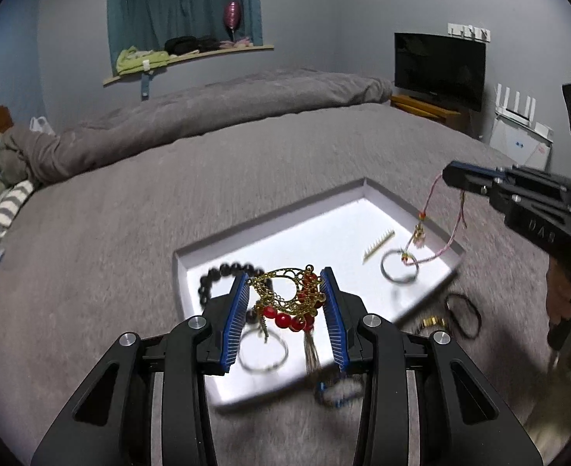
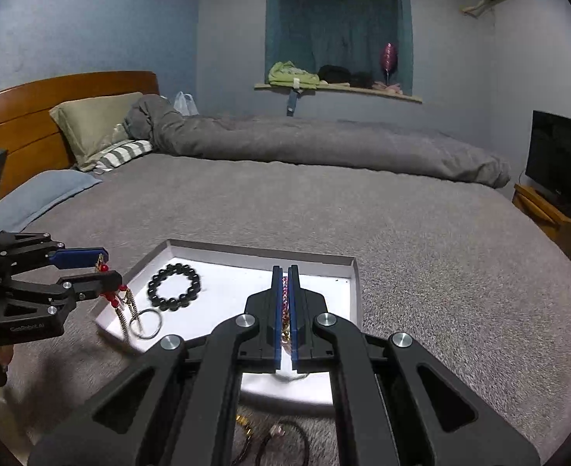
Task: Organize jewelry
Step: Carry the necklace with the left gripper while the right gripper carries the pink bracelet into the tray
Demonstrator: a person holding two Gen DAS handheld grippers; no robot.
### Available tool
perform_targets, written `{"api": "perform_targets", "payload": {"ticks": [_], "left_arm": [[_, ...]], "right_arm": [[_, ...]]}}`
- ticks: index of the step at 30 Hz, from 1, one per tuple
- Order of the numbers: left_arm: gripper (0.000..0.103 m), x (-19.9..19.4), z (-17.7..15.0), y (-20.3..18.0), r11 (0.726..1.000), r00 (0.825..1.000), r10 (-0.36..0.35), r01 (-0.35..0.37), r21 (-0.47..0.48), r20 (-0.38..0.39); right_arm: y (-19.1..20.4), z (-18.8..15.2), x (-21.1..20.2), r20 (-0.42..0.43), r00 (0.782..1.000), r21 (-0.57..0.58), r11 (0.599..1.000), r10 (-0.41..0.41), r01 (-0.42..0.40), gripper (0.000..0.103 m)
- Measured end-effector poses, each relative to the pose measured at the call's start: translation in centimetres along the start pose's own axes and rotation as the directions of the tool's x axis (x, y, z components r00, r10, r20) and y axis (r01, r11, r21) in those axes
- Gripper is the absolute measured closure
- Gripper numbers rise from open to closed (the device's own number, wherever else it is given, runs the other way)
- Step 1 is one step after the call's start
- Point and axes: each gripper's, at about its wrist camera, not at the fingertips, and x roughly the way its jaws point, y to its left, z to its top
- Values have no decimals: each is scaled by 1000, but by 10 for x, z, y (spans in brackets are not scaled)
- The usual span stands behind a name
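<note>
The left hand-held gripper (image 1: 283, 299) stands partly spread, tilted downward; the right hand-held gripper (image 2: 284, 303) is clamped tight.

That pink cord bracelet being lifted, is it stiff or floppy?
Probably floppy: the pink cord bracelet droops in a loose loop from the shut right hand-held gripper. Likely light, since a thin pinch carries it. Its charm dangles, so it may swing.

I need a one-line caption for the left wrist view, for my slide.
Left gripper holds a gold-and-red bead ornament above the white tray on a grey bed.
</note>
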Motion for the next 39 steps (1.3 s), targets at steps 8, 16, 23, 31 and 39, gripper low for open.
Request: {"api": "perform_targets", "payload": {"ticks": [8,16,23,31,39], "left_arm": [[63,46,23,2,999,999,-7,6,-42,-37],[63,80,28,4,991,998,-46,40,-126,-46],[63,120,5,8,992,983,-57,36,-121,-176],[63,122,0,3,995,979,-48,31,-90,-200],[63,127,-6,-4,998,973,-28,16,-55,-228]], "right_arm": [[-11,15,37,-9,1000,35,999,-19,19,100],[-31,15,88,-29,999,106,994,-18,21,100],[-44,1,121,-165,986,133,990,-17,40,100],[-25,-1,122,-205,974,12,995,-99,103,100],[-25,-5,125,-233,959,-20,987,-162,162,100]]}}
